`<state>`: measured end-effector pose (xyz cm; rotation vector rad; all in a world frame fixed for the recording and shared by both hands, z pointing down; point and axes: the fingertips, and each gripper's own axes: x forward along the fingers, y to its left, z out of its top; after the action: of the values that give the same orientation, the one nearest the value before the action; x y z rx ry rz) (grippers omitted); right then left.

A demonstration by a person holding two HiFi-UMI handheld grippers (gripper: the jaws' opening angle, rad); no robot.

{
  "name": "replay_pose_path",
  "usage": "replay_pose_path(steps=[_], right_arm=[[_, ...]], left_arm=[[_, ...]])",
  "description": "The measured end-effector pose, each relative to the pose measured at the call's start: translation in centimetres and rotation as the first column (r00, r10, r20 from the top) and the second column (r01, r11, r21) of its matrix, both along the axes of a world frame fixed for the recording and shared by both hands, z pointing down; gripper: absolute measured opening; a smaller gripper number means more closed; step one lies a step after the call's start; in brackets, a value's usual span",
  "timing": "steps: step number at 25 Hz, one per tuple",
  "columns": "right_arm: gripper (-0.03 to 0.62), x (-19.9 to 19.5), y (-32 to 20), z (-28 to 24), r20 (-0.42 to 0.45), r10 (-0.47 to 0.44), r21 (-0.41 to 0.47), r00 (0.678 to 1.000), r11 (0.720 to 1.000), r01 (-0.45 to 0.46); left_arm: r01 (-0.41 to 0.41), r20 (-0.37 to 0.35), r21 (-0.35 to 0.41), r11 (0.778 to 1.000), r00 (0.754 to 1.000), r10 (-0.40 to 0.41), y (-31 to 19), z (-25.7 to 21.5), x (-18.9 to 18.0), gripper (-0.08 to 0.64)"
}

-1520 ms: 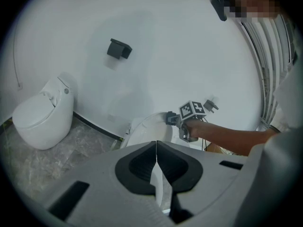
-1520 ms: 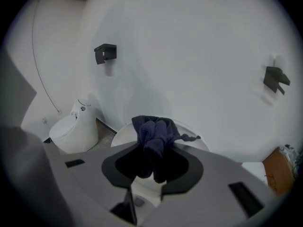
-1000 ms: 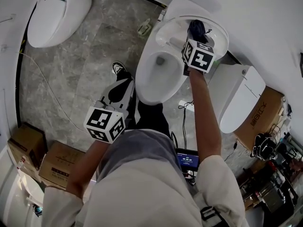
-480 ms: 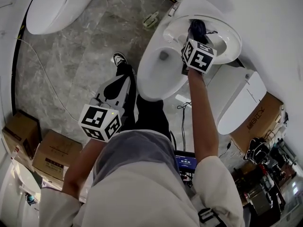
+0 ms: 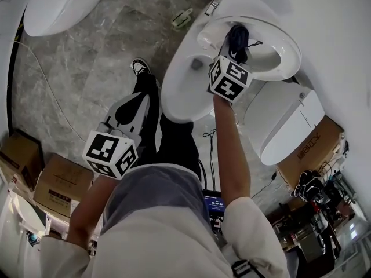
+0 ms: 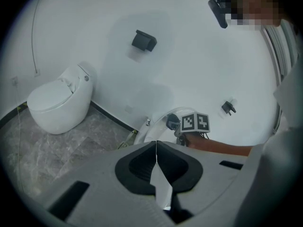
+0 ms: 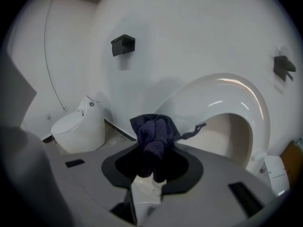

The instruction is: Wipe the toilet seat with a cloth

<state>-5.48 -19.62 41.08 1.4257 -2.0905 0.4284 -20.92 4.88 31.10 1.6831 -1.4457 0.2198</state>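
The white toilet (image 5: pixel 184 91) stands at the upper middle of the head view with its seat ring (image 5: pixel 277 51) raised against the wall. My right gripper (image 5: pixel 232 61) is shut on a dark blue cloth (image 5: pixel 238 40) and holds it at the raised seat's inner edge. In the right gripper view the bunched cloth (image 7: pixel 154 135) sticks out between the jaws in front of the seat ring (image 7: pixel 248 103). My left gripper (image 5: pixel 139 100) hangs over the floor beside the person's leg, left of the bowl. Its jaws (image 6: pixel 156 156) are shut with nothing in them.
A second toilet (image 5: pixel 58 2) stands at the upper left and a third (image 5: pixel 284 120) to the right of the bowl. Cardboard boxes (image 5: pixel 55 190) lie at the lower left. A small screen device (image 5: pixel 215 204) and cables sit on the floor. A black fixture (image 7: pixel 123 45) is on the wall.
Both grippers have sunk. The right one with the cloth has shifted slightly left along the raised seat. The left one has drifted left and down in the head view.
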Motion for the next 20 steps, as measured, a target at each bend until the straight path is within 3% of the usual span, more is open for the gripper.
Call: replay_pose_path(steps=[9, 20], right_arm=[[0.097, -1.1, 0.2, 2.7, 0.004, -0.020, 0.011, 1.000, 1.000, 0.020], [0.097, -2.8, 0.6, 7.0, 0.032, -0.026, -0.044, 0.999, 0.999, 0.028]], left_arm=[[0.002, -0.014, -0.031, 1.000, 1.000, -0.003, -0.4, 2.5, 0.1, 0.010], [0.035, -0.018, -0.058, 0.998, 0.999, -0.036, -0.5, 5.6, -1.4, 0.009]])
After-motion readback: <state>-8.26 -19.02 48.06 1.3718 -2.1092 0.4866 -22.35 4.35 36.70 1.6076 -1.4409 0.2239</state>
